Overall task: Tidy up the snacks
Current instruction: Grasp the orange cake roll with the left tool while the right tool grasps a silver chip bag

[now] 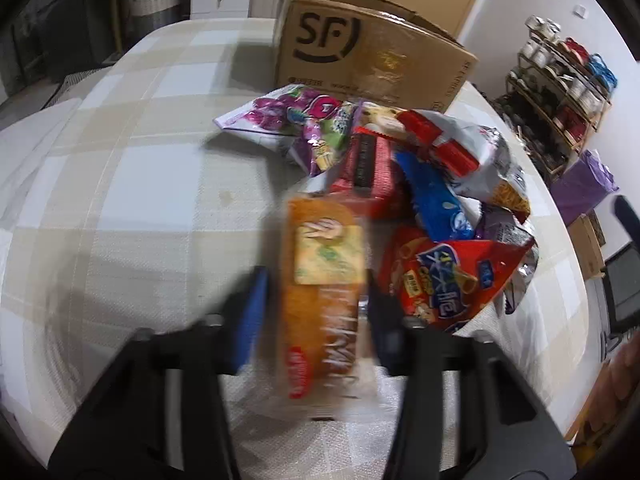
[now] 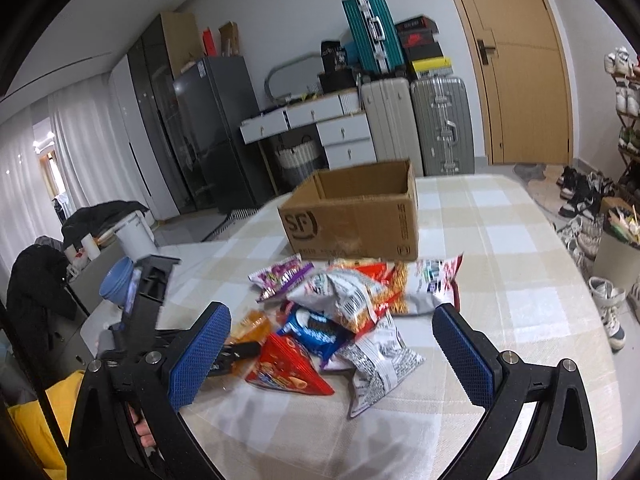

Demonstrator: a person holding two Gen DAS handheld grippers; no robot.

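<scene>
We clamp the orange packet (image 1: 324,280) in the left hand-held gripper (image 1: 316,300) for boxing in the far carton (image 1: 360,52), while the right hand-held gripper (image 2: 332,344) gapes wide near the pile.

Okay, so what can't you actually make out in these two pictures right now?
- Orange packet in the left gripper: left wrist view, motion blur smears its printing.
- Cardboard box: right wrist view, its front wall hides the floor inside.
- Lower snacks in the pile: both views, covered by the packets on top.
- Shoe rack: right wrist view, cut off by the picture edge.
</scene>
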